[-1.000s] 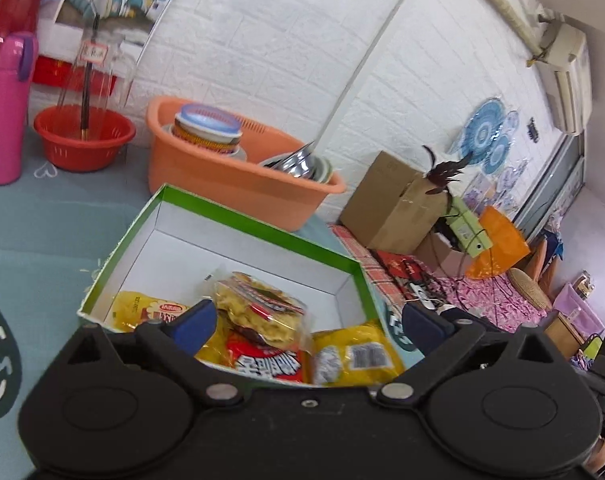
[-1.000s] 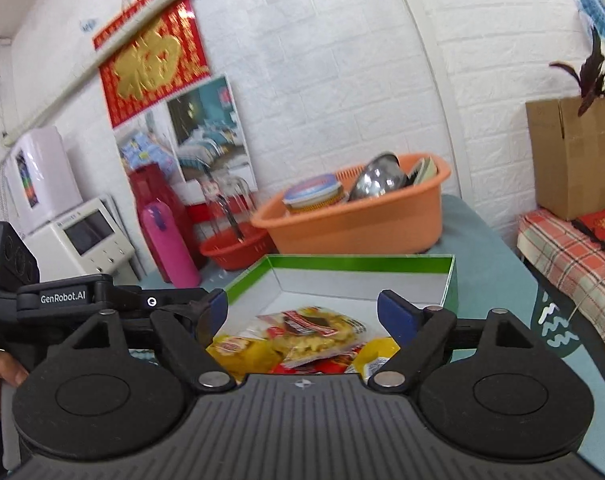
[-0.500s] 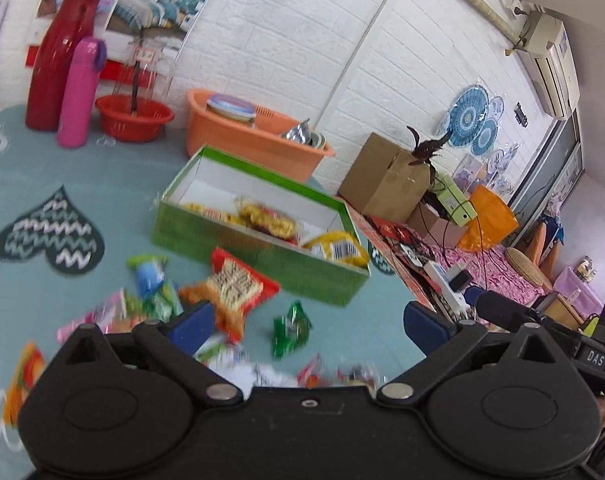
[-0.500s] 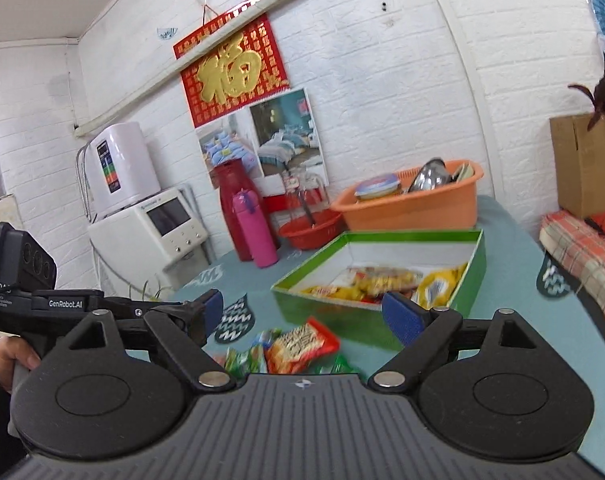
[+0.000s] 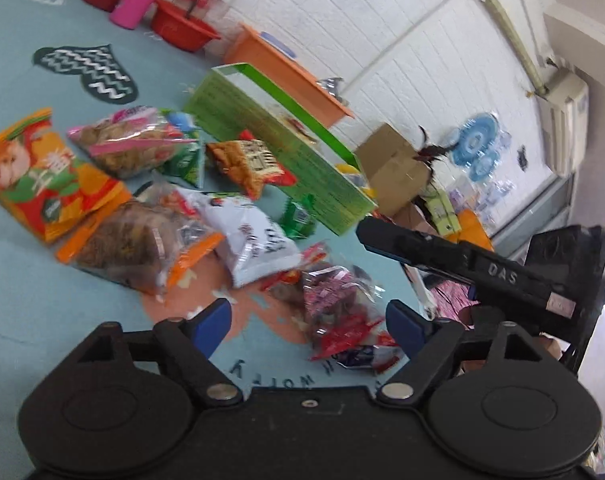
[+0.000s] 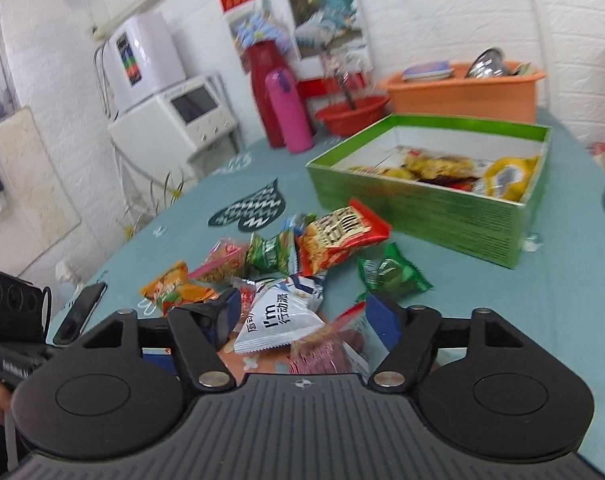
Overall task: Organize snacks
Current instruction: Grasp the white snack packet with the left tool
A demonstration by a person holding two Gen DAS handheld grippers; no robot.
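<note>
Motion blur smears the packets inside the green box [image 6: 430, 204]; their labels cannot be read.

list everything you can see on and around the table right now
green box: 1, green outside and white inside, far right of the table, several yellow snack packs in it
loose snack packets: about ten, mixed colours, piled on the table in front of the box
white packet: 1, white with dark print, nearest the right hand-held gripper
small green packet: 1, green, lying alone beside the box
orange basin: 1, orange, behind the box, holding dishes
red bowl: 1, red, left of the basin
pink flask: 1, pink, in front of a red jug
phone: 1, dark, left table edge
tablecloth: 1, teal
left hand-held gripper: open, above the pile
right hand-held gripper: open, above the pile
</note>
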